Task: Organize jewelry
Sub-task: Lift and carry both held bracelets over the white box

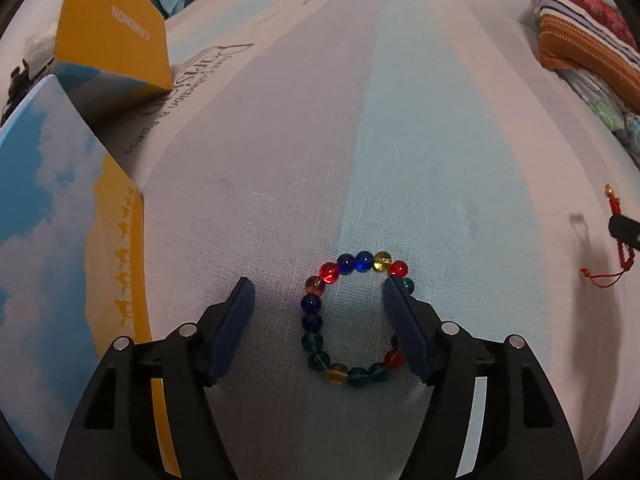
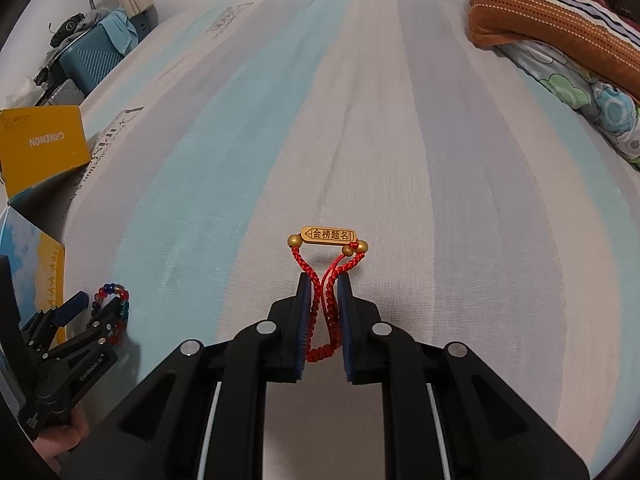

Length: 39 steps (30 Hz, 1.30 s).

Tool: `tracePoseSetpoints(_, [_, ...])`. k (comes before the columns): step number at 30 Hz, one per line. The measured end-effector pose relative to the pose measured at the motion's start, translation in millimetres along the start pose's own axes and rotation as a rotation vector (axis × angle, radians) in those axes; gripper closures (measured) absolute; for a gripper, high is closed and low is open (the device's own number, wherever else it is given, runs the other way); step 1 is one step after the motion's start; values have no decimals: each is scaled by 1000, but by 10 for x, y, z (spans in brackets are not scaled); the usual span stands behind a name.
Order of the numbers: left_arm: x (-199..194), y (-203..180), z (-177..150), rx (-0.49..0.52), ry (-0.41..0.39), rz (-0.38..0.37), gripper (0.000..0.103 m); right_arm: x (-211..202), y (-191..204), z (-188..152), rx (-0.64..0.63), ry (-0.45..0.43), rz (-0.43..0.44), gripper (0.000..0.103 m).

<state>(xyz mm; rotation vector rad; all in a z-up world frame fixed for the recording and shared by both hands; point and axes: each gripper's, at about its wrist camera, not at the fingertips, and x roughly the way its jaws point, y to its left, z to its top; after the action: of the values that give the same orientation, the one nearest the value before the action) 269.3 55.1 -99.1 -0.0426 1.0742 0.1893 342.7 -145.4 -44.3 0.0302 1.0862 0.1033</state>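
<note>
A bracelet of coloured glass beads (image 1: 352, 320) lies flat on the striped bedsheet (image 1: 400, 140). My left gripper (image 1: 318, 284) is open and low over it, the left finger outside the ring, the right finger (image 1: 404, 328) on its right side. It also shows in the right wrist view (image 2: 92, 308) with the beads (image 2: 114, 304). My right gripper (image 2: 324, 280) is shut on a red braided cord bracelet (image 2: 328, 300) with a gold engraved tag (image 2: 329, 235), held just above the sheet. The cord also shows in the left wrist view (image 1: 612, 268).
An open yellow and sky-blue box (image 1: 60, 240) lies at the left, its yellow lid (image 1: 112, 28) standing behind it. Folded striped blankets (image 2: 560, 20) are stacked at the far right. A blue suitcase (image 2: 96, 60) stands beyond the bed's left edge.
</note>
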Motion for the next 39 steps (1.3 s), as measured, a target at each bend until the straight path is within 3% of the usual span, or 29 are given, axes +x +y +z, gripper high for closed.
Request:
tracePoseSetpoints(1, [-2, -5, -8, -2, -1, -1, 38, 2, 2, -1, -1, 0, 1, 90])
tracePoseSetpoints(3, [-9, -8, -14, 0, -4, -1, 50, 1, 1, -4, -2, 0, 2, 90])
tracePoseSetpoints(5, [-20, -15, -4, 6, -3, 0, 76, -9, -2, -6, -2, -1, 3, 90])
tracePoseSetpoints(7, [-17, -29, 5, 18, 11, -24, 93, -17, -2, -9, -4, -2, 3, 90])
tracePoseSetpoints(19, [-342, -11, 53, 26, -33, -88, 94, -140, -24, -15, 6, -24, 13, 90])
tracePoseSetpoints(39, [-904, -61, 93, 70, -104, -109, 94, -628, 81, -155, -9, -106, 22, 90])
